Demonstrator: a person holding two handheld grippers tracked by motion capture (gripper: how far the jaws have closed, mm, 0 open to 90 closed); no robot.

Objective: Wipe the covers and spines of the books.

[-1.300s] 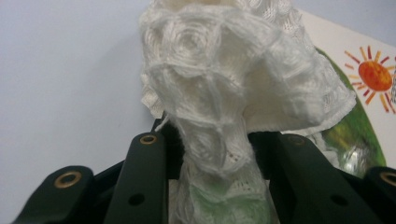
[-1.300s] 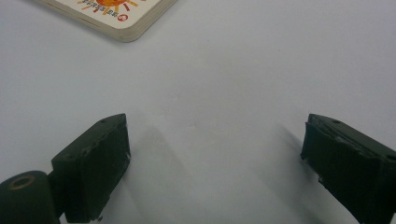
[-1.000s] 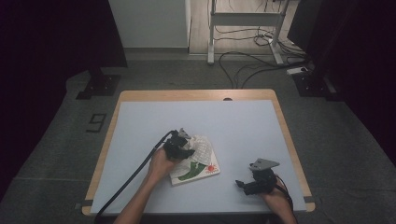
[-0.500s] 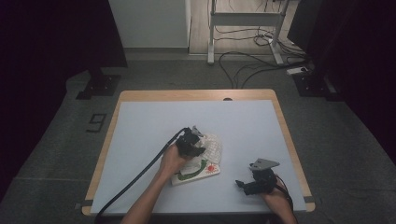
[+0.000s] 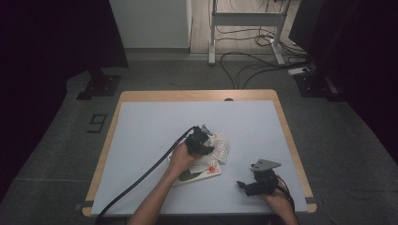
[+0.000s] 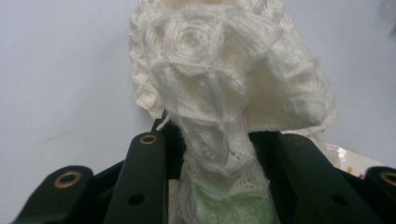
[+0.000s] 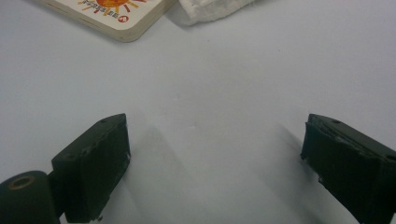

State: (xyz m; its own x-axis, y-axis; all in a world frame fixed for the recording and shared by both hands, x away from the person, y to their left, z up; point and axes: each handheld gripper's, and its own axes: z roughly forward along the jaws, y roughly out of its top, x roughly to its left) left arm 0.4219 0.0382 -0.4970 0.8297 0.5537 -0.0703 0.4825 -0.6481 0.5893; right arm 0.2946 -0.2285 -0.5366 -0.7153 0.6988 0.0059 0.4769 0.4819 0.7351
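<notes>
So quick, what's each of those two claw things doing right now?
Left gripper: fingers shut on the white lacy cloth.
Right gripper: fingers open, nothing between them, resting over the bare table.

A white knitted cloth point(image 5: 219, 146) lies partly on a flat picture book point(image 5: 202, 171) mid-table point(image 5: 141, 140); the right gripper point(image 5: 244, 185) sits at the book's four o'clock.

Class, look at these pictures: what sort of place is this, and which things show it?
Probably a lab or recording studio: a lone table on grey carpet, loose cables on the floor behind it, and dark curtains at the sides.
</notes>
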